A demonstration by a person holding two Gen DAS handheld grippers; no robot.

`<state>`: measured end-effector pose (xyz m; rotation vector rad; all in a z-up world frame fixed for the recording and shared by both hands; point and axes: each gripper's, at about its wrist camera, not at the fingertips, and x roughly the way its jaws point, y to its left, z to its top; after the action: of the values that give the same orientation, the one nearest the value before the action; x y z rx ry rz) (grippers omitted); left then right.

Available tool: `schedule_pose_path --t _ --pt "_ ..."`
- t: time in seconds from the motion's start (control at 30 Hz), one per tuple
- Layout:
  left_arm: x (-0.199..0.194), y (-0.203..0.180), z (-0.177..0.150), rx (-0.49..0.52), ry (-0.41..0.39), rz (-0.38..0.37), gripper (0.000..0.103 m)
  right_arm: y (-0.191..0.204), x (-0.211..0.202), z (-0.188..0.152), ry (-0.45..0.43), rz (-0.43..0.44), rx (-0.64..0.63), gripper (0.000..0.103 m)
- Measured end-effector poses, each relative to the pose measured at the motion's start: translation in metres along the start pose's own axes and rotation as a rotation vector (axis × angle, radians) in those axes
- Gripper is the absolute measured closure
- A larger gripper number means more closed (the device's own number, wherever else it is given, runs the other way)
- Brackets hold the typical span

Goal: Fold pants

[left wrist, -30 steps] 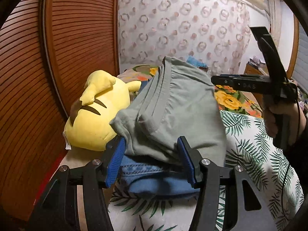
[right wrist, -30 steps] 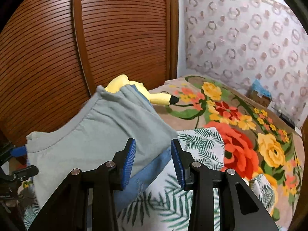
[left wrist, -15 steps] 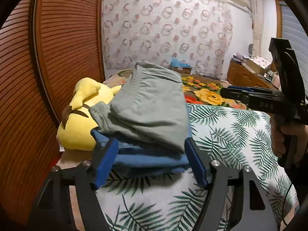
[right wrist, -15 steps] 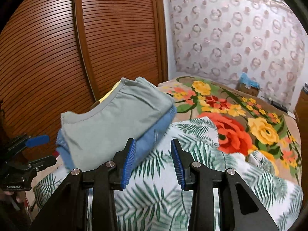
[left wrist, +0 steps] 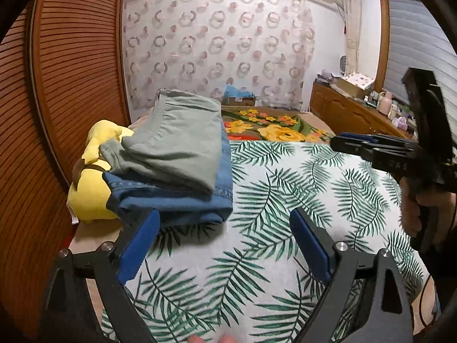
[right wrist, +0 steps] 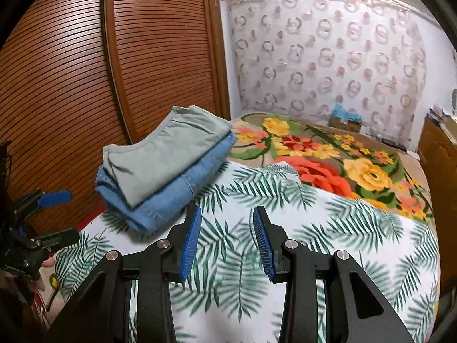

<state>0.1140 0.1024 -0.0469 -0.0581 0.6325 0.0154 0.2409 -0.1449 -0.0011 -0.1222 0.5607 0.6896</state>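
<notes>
Folded grey-green pants (left wrist: 177, 140) lie on top of folded blue jeans (left wrist: 171, 200) at the left edge of the bed; the stack also shows in the right wrist view, grey pants (right wrist: 165, 148) over jeans (right wrist: 171, 197). My left gripper (left wrist: 222, 237) is open and empty, just in front of the stack and not touching it. My right gripper (right wrist: 225, 237) is open and empty, to the right of the stack over the leaf-print cover. It also shows in the left wrist view (left wrist: 357, 140), far right.
A yellow plush toy (left wrist: 91, 177) lies left of the stack against the brown slatted wardrobe doors (right wrist: 85, 71). A leaf-print cover (left wrist: 285, 200) and a flowered blanket (right wrist: 328, 157) cover the bed. A wooden dresser (left wrist: 357, 114) with small items stands at the right.
Both grippers have let go of the grey pants and drawn back from the stack. The left jaws have opened wider. The pants now rest flat on the jeans.
</notes>
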Motion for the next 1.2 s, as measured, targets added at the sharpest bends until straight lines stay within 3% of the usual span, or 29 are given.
schedule_pose_path --t 0.1,0.57,0.73,0.93,1.2 --pt "-0.002 -0.007 -0.007 0.002 0.007 -0.014 0.010 0.001 -0.014 -0.013 -0.003 -0.023 0.017 0.064" --pt "-0.012 -0.060 -0.024 0.052 -0.006 -0.032 0.010 0.023 -0.097 -0.068 -0.035 -0.165 0.128 0.030" --pt "-0.016 -0.076 -0.024 0.051 -0.008 -0.094 0.010 0.035 -0.123 -0.074 -0.036 -0.249 0.157 0.028" --pt "-0.031 -0.086 -0.013 0.052 -0.048 -0.079 0.010 0.049 -0.155 -0.075 -0.063 -0.336 0.169 0.028" --pt "-0.058 -0.096 0.004 0.058 -0.095 -0.059 0.010 0.067 -0.182 -0.077 -0.123 -0.367 0.177 0.028"
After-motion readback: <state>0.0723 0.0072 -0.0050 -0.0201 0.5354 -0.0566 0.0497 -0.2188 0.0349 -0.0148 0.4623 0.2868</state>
